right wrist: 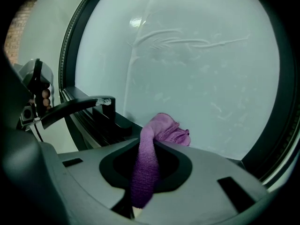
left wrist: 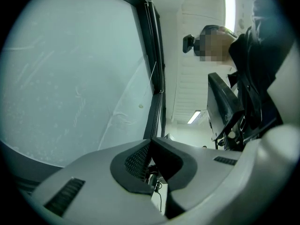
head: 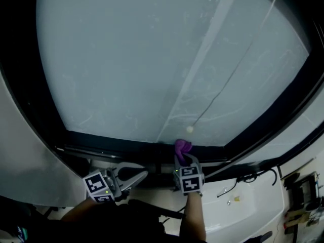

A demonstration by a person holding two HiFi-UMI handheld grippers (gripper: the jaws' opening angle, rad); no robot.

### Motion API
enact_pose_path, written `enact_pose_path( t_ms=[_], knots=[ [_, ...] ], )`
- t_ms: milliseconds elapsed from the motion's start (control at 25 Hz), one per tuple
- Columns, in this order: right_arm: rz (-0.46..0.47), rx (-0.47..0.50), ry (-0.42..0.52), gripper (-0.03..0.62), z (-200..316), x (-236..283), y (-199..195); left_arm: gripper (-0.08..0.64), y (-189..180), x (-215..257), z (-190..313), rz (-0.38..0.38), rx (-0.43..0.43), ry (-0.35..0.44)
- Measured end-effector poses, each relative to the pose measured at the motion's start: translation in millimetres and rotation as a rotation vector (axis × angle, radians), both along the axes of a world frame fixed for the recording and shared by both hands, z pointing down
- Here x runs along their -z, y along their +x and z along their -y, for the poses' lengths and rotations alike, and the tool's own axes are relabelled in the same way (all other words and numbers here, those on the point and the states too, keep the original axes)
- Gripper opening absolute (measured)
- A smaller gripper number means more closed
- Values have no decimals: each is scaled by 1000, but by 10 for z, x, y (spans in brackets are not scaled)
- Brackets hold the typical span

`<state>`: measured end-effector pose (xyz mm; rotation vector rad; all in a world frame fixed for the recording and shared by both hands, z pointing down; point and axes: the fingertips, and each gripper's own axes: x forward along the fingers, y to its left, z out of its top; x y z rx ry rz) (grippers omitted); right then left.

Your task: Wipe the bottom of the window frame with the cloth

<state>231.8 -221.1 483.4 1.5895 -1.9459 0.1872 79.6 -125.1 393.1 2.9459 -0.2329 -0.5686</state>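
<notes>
Right claw [right wrist: 151, 148] clamps the purple fabric cloth [right wrist: 164, 128] mid-length, bunched end at the black window frame [head: 111, 149]; judged soft, light, limp. Left claw [left wrist: 150, 144] closed, empty.

The left hand-held gripper [left wrist: 151, 142] sat low, jaws closed tip to tip on nothing (it pointed sideways, toward the other one). The right hand-held gripper [right wrist: 150, 142] reached forward from a straight forearm [head: 194, 215], its jaws clamped on the cloth [right wrist: 164, 129].
</notes>
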Motion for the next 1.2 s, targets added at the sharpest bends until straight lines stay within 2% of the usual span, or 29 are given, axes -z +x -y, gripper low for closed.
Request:
enact_pose_path(
  t_ms=[200, 400, 600, 840, 1080, 1200],
  knots=[
    [-1, 35, -3, 66, 4, 7, -132, 0, -52, -1, 1, 2, 1, -4],
    [44, 92, -10, 66, 6, 13, -302, 0, -85, -17, -19, 19, 0, -12],
    [44, 99, -7, 66, 14, 22, -364, 0, -131, 5, 13, 7, 31, 14],
    [78, 109, 26, 66, -15, 118, -450, 0, -208, -33, -54, 28, 29, -13],
    [64, 169, 53, 66, -43, 196, -592, 0, -253, -70, -63, 49, 49, -13],
    [69, 240, 75, 66, -93, 216, -710, 0, -287, -87, -38, 41, 72, -11]
  ],
)
